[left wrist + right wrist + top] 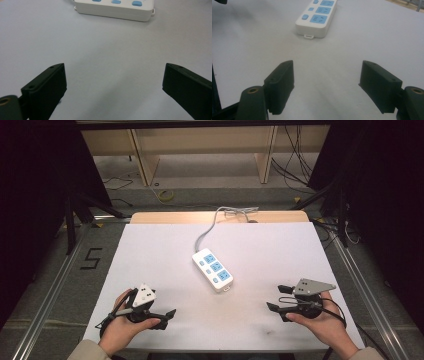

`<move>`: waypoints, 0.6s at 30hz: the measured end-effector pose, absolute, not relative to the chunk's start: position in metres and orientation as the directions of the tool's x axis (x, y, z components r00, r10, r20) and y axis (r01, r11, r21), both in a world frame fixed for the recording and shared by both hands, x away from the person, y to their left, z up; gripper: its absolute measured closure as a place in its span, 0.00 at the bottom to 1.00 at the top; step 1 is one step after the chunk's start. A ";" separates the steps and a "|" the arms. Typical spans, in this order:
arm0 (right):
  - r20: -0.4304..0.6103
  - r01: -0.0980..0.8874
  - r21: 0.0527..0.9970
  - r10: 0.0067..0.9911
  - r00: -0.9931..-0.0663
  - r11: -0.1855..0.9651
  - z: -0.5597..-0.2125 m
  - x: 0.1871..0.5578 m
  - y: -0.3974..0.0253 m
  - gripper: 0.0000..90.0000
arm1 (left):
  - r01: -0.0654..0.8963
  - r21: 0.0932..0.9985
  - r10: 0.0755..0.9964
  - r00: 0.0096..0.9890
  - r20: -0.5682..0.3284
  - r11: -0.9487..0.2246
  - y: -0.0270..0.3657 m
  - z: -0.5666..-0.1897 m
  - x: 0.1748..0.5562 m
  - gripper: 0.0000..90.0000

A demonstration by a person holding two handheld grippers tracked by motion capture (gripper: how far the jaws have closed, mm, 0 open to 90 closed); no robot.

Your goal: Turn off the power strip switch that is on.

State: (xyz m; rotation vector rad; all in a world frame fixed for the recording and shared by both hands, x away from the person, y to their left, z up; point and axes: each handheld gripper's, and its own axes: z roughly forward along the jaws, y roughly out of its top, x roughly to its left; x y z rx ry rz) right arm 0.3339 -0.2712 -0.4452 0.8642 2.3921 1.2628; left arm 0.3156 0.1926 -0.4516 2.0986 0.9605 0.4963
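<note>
A white power strip [213,270] with blue sockets lies mid-counter, its grey cord [207,231] running to the far edge. Nothing stands between it and the left gripper [169,314] or right gripper [276,299], both near the front edge, jaws wide and empty.

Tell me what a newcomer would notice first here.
A white power strip with blue sockets lies at an angle in the middle of the white table, its grey cord trailing off the far edge. The left gripper and right gripper flank it near the front edge, jaws wide open and holding nothing.
</note>
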 end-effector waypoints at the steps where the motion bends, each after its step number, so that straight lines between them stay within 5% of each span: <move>1: 0.016 0.371 0.822 0.634 -0.773 0.432 -0.445 0.334 -0.271 0.31 | 0.471 0.771 0.768 0.639 0.036 -0.428 0.192 -0.452 0.316 0.08; 10: 0.014 0.367 0.823 0.630 -0.776 0.434 -0.445 0.334 -0.270 0.31 | 0.476 0.781 0.788 0.615 0.033 -0.404 0.190 -0.447 0.317 0.19; 18: 0.013 0.366 0.820 0.626 -0.780 0.440 -0.446 0.335 -0.267 0.31 | 0.453 0.783 0.789 0.609 0.077 -0.426 0.182 -0.439 0.322 0.56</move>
